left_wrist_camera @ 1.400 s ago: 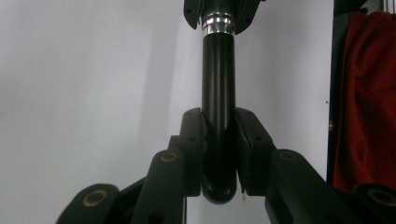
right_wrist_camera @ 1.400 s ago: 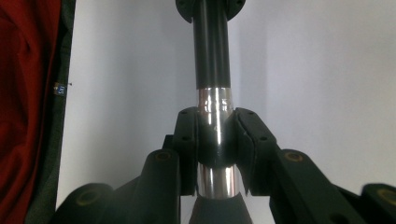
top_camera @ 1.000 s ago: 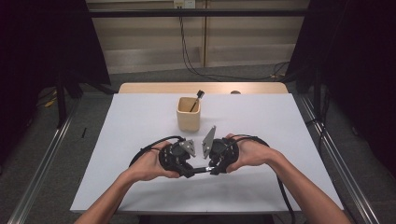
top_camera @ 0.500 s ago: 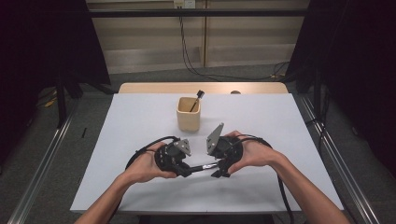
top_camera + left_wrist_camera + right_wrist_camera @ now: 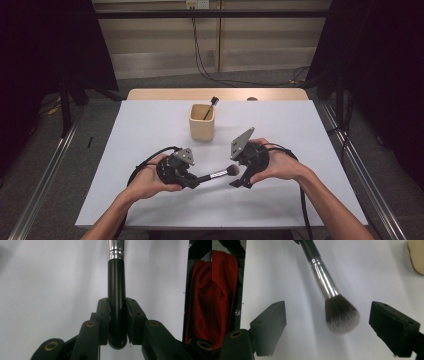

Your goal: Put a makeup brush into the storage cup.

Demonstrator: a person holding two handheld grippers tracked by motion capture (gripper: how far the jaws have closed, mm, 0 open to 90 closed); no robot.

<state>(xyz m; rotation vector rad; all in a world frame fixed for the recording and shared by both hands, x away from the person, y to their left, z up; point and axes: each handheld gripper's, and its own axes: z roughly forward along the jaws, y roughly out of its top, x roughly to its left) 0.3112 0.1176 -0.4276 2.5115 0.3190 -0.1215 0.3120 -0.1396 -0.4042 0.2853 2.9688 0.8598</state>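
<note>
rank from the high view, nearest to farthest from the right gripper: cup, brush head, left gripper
1. brush head, just left of the right gripper, between its open jaws.
2. left gripper, farther left, clamping the brush handle.
3. cup, behind, mid-table.

The bristle head of the black-handled, silver-ferruled makeup brush [image 5: 340, 315] has been released by the black two-jaw right gripper [image 5: 329, 330], whose jaws have just been opening (the bristles now lie free between its fingers [image 5: 270, 327]). The two grippers have been drawn apart.
</note>
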